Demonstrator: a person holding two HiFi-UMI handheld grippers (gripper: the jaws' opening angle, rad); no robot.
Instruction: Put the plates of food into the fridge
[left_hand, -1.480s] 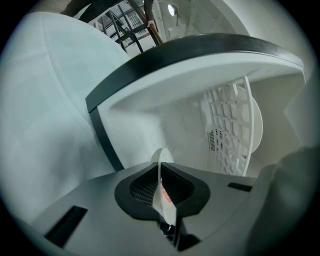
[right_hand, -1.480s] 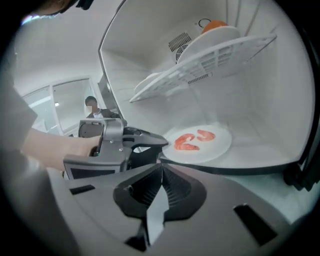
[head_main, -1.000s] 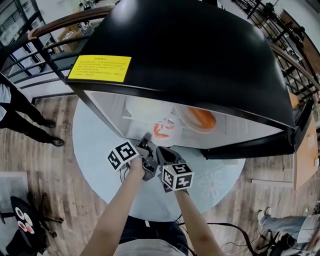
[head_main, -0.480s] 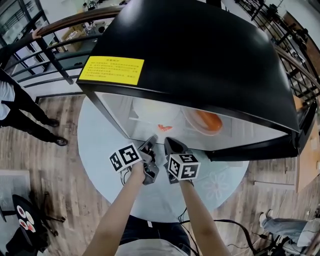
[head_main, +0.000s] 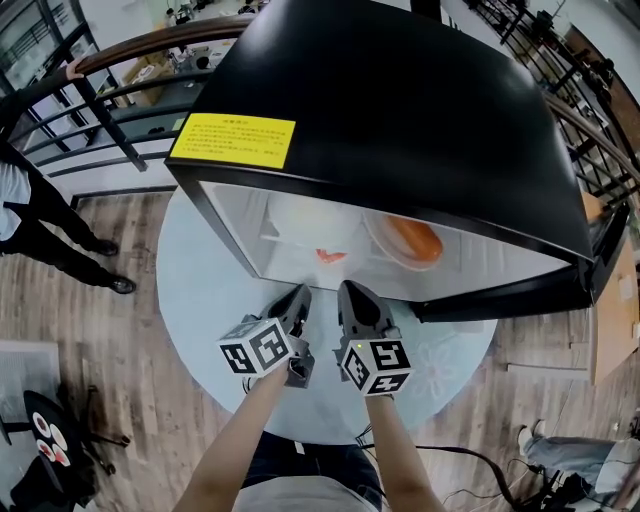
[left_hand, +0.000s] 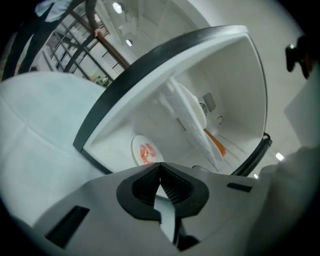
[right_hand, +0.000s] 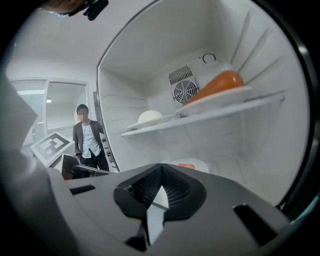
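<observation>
Black fridge (head_main: 400, 110) holds the plates (head_main: 376, 240). Near it, the left gripper (head_main: 297, 296) has just clenched empty; the right gripper (head_main: 355, 292) is clenched, empty.

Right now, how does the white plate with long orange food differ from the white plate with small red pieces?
The white plate with long orange food sits on the upper shelf; the white plate with red pieces lies on the fridge floor below. The orange food is one large piece; the red food is several small ones. Both plates are round.
</observation>
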